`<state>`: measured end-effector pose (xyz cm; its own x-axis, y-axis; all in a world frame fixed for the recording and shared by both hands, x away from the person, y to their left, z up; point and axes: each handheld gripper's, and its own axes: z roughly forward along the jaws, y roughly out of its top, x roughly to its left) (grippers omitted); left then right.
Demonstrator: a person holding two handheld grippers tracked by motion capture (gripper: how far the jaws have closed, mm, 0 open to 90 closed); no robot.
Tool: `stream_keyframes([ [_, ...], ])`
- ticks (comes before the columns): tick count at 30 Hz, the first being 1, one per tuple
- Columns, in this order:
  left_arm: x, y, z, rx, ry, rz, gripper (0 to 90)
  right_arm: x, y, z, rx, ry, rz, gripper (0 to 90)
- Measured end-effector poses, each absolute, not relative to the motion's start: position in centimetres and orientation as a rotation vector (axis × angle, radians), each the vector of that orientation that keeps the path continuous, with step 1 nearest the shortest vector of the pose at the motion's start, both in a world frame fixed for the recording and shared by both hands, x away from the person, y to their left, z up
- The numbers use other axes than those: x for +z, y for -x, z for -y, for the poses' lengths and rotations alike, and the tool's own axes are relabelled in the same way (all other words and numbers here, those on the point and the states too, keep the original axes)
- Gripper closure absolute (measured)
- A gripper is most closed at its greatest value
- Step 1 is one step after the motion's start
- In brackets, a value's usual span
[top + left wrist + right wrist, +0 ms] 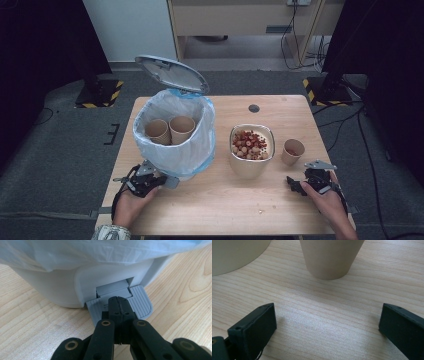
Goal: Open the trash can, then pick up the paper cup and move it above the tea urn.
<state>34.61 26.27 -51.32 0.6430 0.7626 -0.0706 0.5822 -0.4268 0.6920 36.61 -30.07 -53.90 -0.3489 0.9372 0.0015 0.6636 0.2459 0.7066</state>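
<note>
Left gripper (119,302), jaws shut and empty, presses the bin's (175,150) pedal (120,303), lid (172,73) up, two cups inside. Right of the bin: a bowl (251,167), then the last cup (292,151). Right gripper (327,327) gapes near it, probably about to grab and bin it. Wooden table (225,210), grey floor.

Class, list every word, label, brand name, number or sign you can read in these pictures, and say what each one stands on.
None can be read: the bin, its lid, the paper cup and the bowl carry no lettering.
The yellow-and-black stripes on the floor stands are a hazard pattern, not text.
</note>
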Motion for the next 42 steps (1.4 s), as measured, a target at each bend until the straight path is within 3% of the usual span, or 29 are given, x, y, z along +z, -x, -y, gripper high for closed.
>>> stream_keyframes([
  [26, -51.3, -34.6, -26.2, 0.334, -2.162, -1.039, 90.0, -50.6, -38.0, 30.4, 1.081, -1.403, -1.870, 6.4],
  [42, -51.3, -34.6, -26.2, 0.337, -2.165, -1.036, 90.0, -51.4, -40.8, 28.7, 1.141, -1.406, -1.835, 9.0],
])
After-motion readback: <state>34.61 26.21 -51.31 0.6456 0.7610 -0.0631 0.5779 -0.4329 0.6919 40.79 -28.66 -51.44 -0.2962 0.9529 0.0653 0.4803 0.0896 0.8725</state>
